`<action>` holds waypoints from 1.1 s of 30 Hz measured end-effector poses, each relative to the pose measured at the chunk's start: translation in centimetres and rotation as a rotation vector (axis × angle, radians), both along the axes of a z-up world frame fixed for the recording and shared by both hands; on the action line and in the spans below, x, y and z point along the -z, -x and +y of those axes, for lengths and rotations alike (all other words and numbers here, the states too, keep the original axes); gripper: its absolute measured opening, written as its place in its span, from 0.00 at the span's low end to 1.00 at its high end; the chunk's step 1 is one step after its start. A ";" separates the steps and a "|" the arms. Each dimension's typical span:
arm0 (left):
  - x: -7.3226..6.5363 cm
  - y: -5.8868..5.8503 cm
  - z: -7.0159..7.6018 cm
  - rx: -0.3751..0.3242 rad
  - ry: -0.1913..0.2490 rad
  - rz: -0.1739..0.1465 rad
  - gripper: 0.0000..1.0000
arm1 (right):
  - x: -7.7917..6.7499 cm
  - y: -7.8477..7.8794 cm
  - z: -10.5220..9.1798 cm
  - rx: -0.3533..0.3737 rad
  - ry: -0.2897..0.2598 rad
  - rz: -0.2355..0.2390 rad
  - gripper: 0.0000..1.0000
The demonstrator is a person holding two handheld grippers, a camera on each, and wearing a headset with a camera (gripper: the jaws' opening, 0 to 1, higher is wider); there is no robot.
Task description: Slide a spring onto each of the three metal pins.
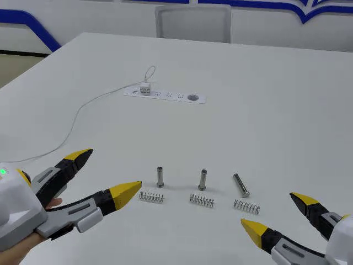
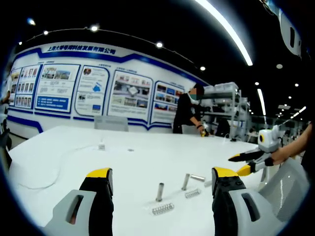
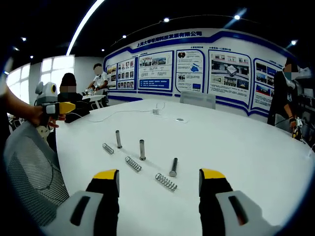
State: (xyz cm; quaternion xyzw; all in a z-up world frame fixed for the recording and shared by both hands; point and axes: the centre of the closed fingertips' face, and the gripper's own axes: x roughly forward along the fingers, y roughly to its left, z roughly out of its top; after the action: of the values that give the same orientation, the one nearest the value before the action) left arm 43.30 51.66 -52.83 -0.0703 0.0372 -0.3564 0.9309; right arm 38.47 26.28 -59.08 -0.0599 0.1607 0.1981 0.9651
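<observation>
Now left tool [image 1: 113,168], right tool [image 1: 267,208] gape; 2 pins [image 1: 160,176] stand upright, 3rd pin [image 1: 240,185] slants; springs [image 1: 151,196] lie sideways.

A white table [image 1: 265,83] stretches ahead of the jaws; beyond it, a grey chair [image 1: 193,23], poster wall [image 3: 197,64], ceiling strip light [image 2: 224,30].

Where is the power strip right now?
In the head view the power strip lies mid-table, beyond the three pins, with its white cable trailing away to the left.
</observation>
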 end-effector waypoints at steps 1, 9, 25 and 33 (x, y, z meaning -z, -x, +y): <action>0.0 0.0 0.0 0.000 0.001 -0.001 0.86 | 0.1 0.0 0.0 -0.001 0.001 0.003 0.66; 0.0 -0.1 0.0 -0.001 0.010 0.003 0.85 | 0.4 0.0 0.0 -0.002 0.016 0.014 0.65; 0.8 -0.1 0.0 0.007 -0.013 0.038 0.79 | 0.6 -0.3 0.0 0.000 0.001 0.026 0.59; 0.3 0.0 0.1 0.012 0.012 0.039 0.77 | 0.9 -1.1 -0.7 0.002 0.006 0.040 0.59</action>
State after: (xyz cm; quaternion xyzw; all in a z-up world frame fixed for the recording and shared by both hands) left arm 43.28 51.73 -53.15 -0.0826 0.0534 -0.3609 0.9274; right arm 39.54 25.53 -59.99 -0.0586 0.1805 0.1977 0.9617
